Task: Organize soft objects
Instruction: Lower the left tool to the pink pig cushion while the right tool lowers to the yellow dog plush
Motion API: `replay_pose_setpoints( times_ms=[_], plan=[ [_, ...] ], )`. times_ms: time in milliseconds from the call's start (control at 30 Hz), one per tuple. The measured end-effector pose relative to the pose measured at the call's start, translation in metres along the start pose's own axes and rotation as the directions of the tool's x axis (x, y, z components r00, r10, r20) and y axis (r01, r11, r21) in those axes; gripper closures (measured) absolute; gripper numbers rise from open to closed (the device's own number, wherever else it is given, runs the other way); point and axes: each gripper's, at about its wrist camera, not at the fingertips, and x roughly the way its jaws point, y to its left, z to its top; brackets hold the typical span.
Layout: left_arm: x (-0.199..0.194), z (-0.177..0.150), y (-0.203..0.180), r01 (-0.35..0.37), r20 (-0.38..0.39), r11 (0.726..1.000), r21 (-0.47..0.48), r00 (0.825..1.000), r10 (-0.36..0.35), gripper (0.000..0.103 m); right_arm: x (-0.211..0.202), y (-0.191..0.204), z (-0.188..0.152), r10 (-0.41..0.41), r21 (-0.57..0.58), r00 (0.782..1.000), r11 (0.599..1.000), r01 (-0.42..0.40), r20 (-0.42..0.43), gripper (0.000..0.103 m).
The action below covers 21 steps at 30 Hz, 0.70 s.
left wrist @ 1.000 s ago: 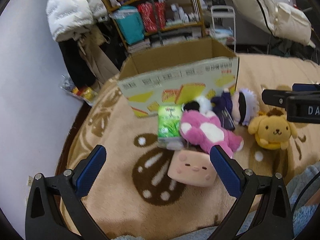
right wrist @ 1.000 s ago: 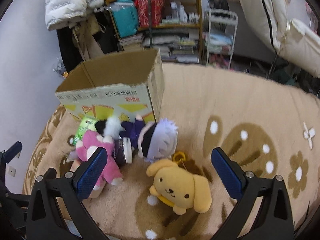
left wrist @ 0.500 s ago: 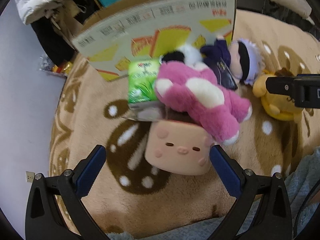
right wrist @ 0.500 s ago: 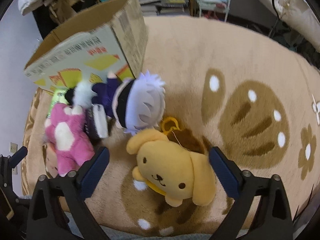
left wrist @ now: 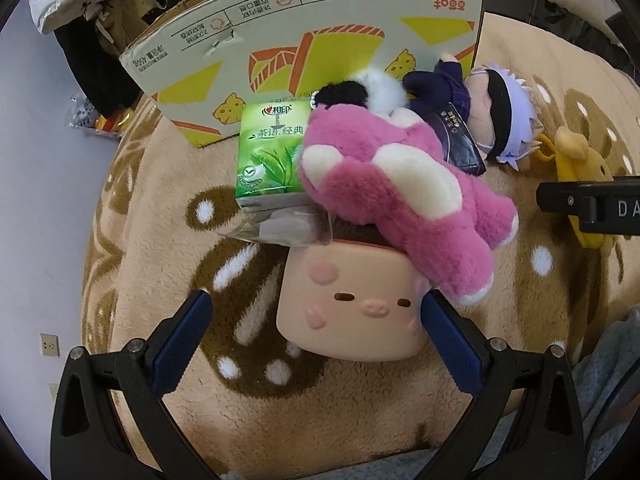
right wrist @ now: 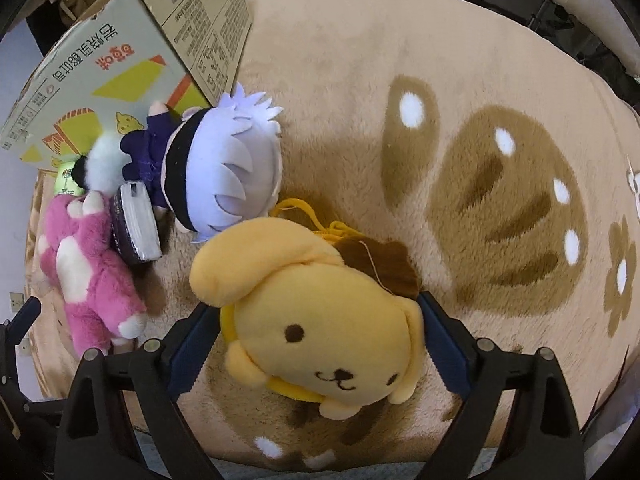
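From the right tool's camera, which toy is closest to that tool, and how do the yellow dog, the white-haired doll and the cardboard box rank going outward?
1. Yellow dog plush: sits between the closing right tool pads, nearest.
2. White-haired doll: just beyond the dog, up and left.
3. Cardboard box: behind the doll, at the far upper left.

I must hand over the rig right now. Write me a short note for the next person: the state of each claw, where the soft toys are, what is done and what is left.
Left claw: open, around the pink pig cushion, not yet gripping.
Right claw: closing around the yellow dog toy; its pads are not clearly pressing yet.
Pink bear lies across the cushion's far edge; green tissue pack, white-haired doll and a black-and-white furry toy lie by the cardboard box on the rug.
Done: no toy can be seen in the box.
Left: probably grip both toys, put them in the box, then the rest.
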Motion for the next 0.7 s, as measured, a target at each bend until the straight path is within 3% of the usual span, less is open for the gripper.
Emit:
replay_pose_setpoints(
  times_ms=[467, 700],
  plan=[
    [0.009, 0.003, 0.004, 0.018, -0.010, 1.000, -0.015, 1.000, -0.019, 0.003, -0.009, -0.005, 0.005, -0.015, 0.006, 1.000, 1.000, 0.015, 0.003, 0.013],
    [0.013, 0.002, 0.001, 0.073, -0.018, 0.997, -0.011, 0.997, -0.073, 0.024, -0.009, -0.002, 0.003, -0.018, 0.005, 1.000, 1.000, 0.018, 0.004, 0.014]
  ],
)
